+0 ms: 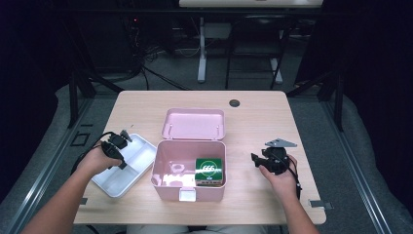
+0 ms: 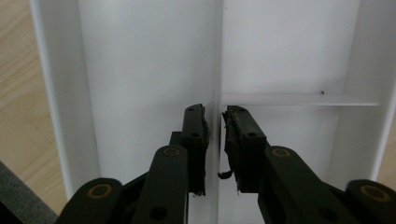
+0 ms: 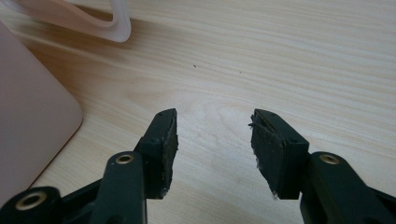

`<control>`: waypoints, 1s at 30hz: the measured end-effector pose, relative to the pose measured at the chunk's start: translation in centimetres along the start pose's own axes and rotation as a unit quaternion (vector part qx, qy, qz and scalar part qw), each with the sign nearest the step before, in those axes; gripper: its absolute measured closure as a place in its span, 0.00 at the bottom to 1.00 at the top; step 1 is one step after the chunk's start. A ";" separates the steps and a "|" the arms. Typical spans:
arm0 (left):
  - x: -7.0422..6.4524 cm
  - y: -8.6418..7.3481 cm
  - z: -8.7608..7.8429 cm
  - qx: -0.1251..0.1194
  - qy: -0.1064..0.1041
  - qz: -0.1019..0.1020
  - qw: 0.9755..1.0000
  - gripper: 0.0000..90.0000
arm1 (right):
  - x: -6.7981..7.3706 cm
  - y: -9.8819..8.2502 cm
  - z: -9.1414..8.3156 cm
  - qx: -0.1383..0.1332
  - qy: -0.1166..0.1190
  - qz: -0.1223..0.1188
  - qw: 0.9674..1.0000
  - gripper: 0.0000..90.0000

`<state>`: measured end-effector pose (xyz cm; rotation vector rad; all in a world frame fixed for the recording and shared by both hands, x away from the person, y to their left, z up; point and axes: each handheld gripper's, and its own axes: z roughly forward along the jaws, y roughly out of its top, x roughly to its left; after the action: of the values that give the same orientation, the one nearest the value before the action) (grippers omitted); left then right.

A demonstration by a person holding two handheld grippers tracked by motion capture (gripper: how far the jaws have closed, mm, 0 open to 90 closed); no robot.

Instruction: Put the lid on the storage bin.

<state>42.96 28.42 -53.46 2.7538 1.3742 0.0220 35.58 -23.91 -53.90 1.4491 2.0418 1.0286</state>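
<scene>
A white divided tray (image 1: 127, 174) lies at the table's left. My left gripper (image 1: 121, 164) points down into it. In the left gripper view its jaws (image 2: 215, 110) straddle the tray's thin middle divider (image 2: 218, 56); the right pad sits against the divider and a narrow gap shows at the left pad. An open pink box (image 1: 157, 158) stands mid-table with its lid (image 1: 194, 124) laid behind it. A green carton (image 1: 210, 171) rests inside at the right. My right gripper (image 1: 253, 159) hovers open over bare wood to the right of the box, nothing between its pads (image 3: 215, 115).
The pink box's side wall (image 3: 32, 121) is close on the left of the right gripper view, and a pale pink rim (image 3: 119, 30) lies farther off. A small pale object (image 1: 178, 167) sits inside the box. A dark grommet (image 1: 234, 103) marks the table's far edge.
</scene>
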 end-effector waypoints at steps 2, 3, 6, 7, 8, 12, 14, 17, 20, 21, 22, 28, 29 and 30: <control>0.0 0.2 0.5 0.007 0.000 0.001 1.000 0.89 | 0.0 0.0 0.0 0.000 0.000 0.001 1.000 0.56; 0.0 0.3 0.7 0.012 -0.002 0.002 1.000 0.91 | 0.0 0.0 0.0 0.000 0.001 0.003 1.000 0.56; -0.1 0.4 0.9 0.014 -0.002 0.002 1.000 0.95 | -0.1 -0.1 0.2 -0.001 0.005 0.006 1.000 0.56; 0.0 0.5 0.9 0.015 -0.001 0.004 1.000 0.95 | -0.1 -0.1 0.2 0.003 0.006 0.006 1.000 0.56; 0.0 0.5 0.9 0.016 -0.002 0.004 1.000 0.96 | -0.1 -0.2 0.3 0.004 0.007 0.006 1.000 0.56; -0.1 0.6 0.9 0.019 -0.001 0.004 1.000 0.99 | -0.1 -0.2 0.4 0.003 0.012 0.008 1.000 0.56; -0.1 0.7 0.9 0.020 -0.001 0.003 1.000 0.99 | -0.1 -0.2 0.4 0.002 0.012 0.009 1.000 0.56; -0.2 0.7 0.9 0.022 0.001 0.000 1.000 0.99 | -0.2 -0.2 0.4 0.003 0.011 0.012 1.000 0.56; -0.2 0.8 0.9 0.027 0.001 0.000 1.000 0.99 | -0.2 -0.3 0.5 0.007 0.012 0.016 1.000 0.55; -0.2 0.8 0.9 0.028 0.000 0.000 1.000 0.99 | -0.3 -0.3 0.5 0.007 0.014 0.015 1.000 0.55; -0.2 0.9 0.8 0.030 0.000 0.001 1.000 0.99 | -0.3 -0.4 0.6 0.006 0.014 0.015 1.000 0.55; 0.1 0.7 0.1 0.026 -0.007 -0.001 1.000 0.99 | -0.4 -0.4 0.6 0.006 0.016 0.024 1.000 0.55; 0.1 0.7 -0.1 0.025 -0.009 -0.001 1.000 0.99 | -0.4 -0.4 0.5 0.007 0.016 0.026 1.000 0.55; 0.2 0.6 -0.4 0.022 -0.010 -0.001 1.000 0.99 | -0.5 -0.4 0.5 0.005 0.016 0.025 1.000 0.55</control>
<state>43.55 28.22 -52.99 2.7805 1.3905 -0.0367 35.89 -24.23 -54.53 1.5054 2.0465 1.0698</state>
